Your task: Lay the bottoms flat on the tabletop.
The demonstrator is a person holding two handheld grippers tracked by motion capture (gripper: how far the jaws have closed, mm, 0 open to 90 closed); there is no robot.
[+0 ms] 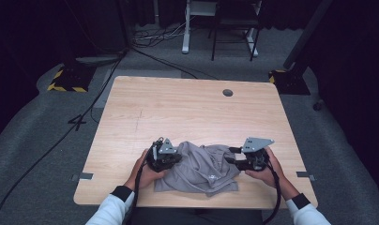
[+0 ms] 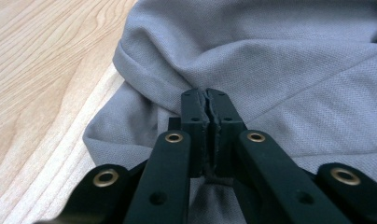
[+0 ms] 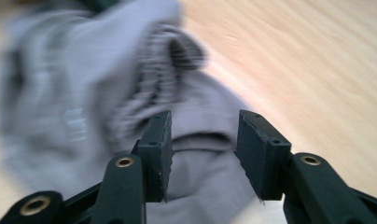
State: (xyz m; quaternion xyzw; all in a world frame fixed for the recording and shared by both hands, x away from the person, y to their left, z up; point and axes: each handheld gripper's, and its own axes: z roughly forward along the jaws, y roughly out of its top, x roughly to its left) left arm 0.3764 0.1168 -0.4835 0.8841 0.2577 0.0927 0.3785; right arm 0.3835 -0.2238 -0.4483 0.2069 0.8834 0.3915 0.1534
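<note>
The left gripper [image 2: 207,105] is clamping a fold of the grey shirt [image 1: 201,168], its jaws pressed together on the cloth near a hemmed sleeve edge. The right gripper [image 3: 203,140] is standing with jaws parted, unclenched, the shirt's ribbed collar [image 3: 170,60] lying just ahead of and partly between them, nothing pinched. The shirt is lying crumpled on the worktop [image 1: 187,108] between both grippers, so this looks like the step of taking hold for spreading or folding. Next, the right gripper probably needs to ease forward and close on that cloth.
</note>
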